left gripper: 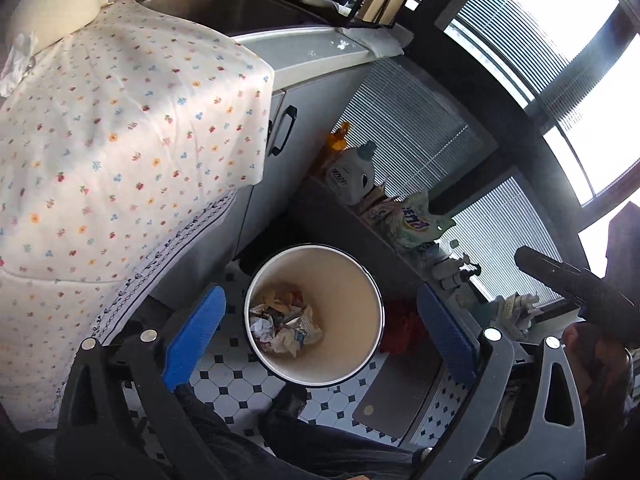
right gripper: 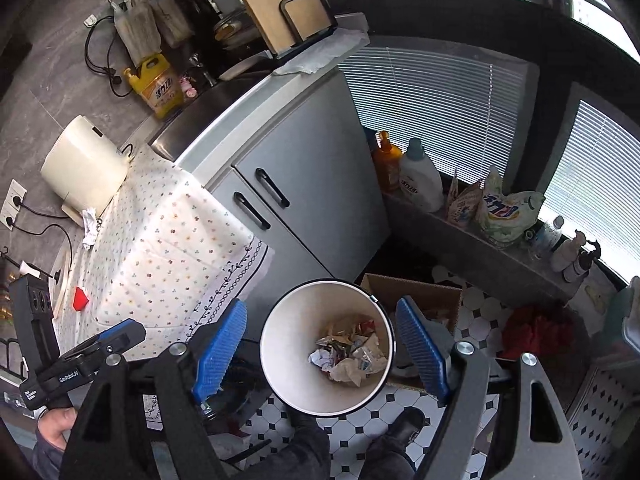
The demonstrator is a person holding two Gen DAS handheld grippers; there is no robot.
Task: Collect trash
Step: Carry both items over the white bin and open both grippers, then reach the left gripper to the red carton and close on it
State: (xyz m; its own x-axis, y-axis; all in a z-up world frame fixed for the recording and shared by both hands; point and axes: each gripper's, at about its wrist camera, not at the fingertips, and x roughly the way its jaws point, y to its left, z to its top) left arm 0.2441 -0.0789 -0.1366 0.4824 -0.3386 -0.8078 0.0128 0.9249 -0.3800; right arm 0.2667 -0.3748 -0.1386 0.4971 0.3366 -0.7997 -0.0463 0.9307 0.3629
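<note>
Both tongs hang over the round bin (left gripper: pixel 316 312) with nothing between their blue pads: the left gripper (left gripper: pixel 320 344) stands wide and bare, and the right gripper (right gripper: pixel 322 350) is spread wide too, also bare. The bin sits on the tiled floor (left gripper: pixel 236 390) by the grey cabinet (right gripper: pixel 304 184), its bottom covered with crumpled wrappers and paper (left gripper: pixel 286 326), so the trash gathered so far lies there. The main risk from here is leaving litter behind: 1 white crumpled scrap (right gripper: pixel 89 227) still lies on the flowered cloth (right gripper: pixel 160 240) beside the cream appliance (right gripper: pixel 82 168), and a small red thing (right gripper: pixel 80 298) sits near the cloth's edge, though I cannot tell whether it is trash. Reaching for either could drag the loose cloth. The open cardboard box (right gripper: pixel 416 292) touching the bin holds something, but its contents are too hidden to name.
</note>
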